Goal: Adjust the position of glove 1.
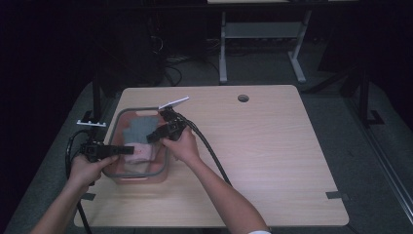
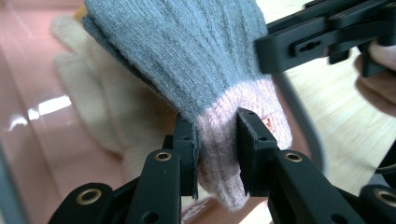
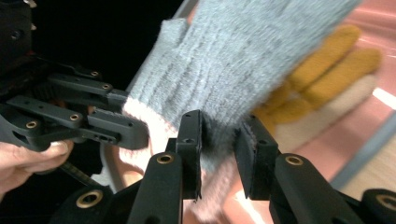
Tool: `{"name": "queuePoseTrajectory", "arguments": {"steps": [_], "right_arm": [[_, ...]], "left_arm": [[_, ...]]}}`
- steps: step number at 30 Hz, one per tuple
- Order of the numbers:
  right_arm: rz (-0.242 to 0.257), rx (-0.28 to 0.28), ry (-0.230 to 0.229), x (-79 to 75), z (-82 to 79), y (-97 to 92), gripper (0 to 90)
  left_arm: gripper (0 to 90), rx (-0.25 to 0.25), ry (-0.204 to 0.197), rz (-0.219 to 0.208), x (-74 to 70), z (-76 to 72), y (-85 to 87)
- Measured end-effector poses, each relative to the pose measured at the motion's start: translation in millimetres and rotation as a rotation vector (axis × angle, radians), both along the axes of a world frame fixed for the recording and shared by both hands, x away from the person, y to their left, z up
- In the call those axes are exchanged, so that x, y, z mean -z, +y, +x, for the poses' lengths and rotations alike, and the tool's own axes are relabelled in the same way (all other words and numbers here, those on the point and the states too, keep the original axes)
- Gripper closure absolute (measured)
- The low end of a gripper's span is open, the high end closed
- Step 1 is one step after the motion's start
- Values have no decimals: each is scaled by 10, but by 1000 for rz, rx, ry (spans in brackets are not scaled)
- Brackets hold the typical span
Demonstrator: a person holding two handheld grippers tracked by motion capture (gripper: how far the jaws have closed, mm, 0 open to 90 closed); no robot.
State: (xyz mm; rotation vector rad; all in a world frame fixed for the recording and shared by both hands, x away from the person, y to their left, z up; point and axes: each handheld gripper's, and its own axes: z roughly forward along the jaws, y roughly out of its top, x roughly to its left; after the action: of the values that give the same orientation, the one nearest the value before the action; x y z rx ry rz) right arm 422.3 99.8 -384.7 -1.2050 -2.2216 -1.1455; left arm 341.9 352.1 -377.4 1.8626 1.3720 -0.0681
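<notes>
A pink tub with a grey rim (image 1: 118, 118) sits at the left side of the wooden bench (image 1: 272, 146), and both hands work over it. The left tool (image 2: 217, 135) comes in from the tub's left edge and is clamped on the pink cuff of a grey knitted glove (image 2: 187, 51); in the left gripper view its two black pads pinch the cuff between them, with the grey body of the glove spreading away above. The right tool (image 3: 219, 140) reaches in from the tub's right side and has the glove's grey knit between its pads just above the cuff; in the right gripper view the left pad lies against the fabric, while the picture is too blurred to tell whether the right pad presses on it. In the high view the glove hangs over the inside of the tub, stretched between the two tools, which sit close together. Under the grey glove, on the tub's floor, lies a cream glove with mustard-yellow fingers (image 3: 327, 60), partly covered by the grey one. The left hand (image 1: 87, 168) grips its tool beside the tub's left wall, and the right hand (image 1: 181, 146) holds its tool over the tub's right rim
</notes>
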Motion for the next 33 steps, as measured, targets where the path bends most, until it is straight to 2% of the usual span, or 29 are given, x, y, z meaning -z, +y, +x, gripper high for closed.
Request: {"name": "queuePoseTrajectory", "arguments": {"steps": [2,3,5,8,12,18,21,27,33], "right_arm": [[-6,2,-4,0,9,-23,724],[-7,3,-6,-2,13,-32,725],[5,13,-11,-14,19,-47,724],[-2,6,-21,-38,14,-63,721],[1,6,-29,-75,-5,-97,714],[3,2,-31,-96,-24,-161,702],[11,4,-33,-114,-32,-192,693],[5,9,-41,-166,-40,-270,664],[7,13,-53,-225,-44,-347,642]], "left_arm": [[714,-14,16,12,45,4,31],[714,-16,25,33,80,9,45],[714,-23,40,29,134,17,57],[710,-19,46,36,165,27,59],[676,-18,35,73,155,32,57],[579,-42,21,94,80,36,74],[559,-57,5,115,15,43,79],[544,-63,-14,122,-63,33,96],[546,-100,-54,77,-188,17,148]]}}
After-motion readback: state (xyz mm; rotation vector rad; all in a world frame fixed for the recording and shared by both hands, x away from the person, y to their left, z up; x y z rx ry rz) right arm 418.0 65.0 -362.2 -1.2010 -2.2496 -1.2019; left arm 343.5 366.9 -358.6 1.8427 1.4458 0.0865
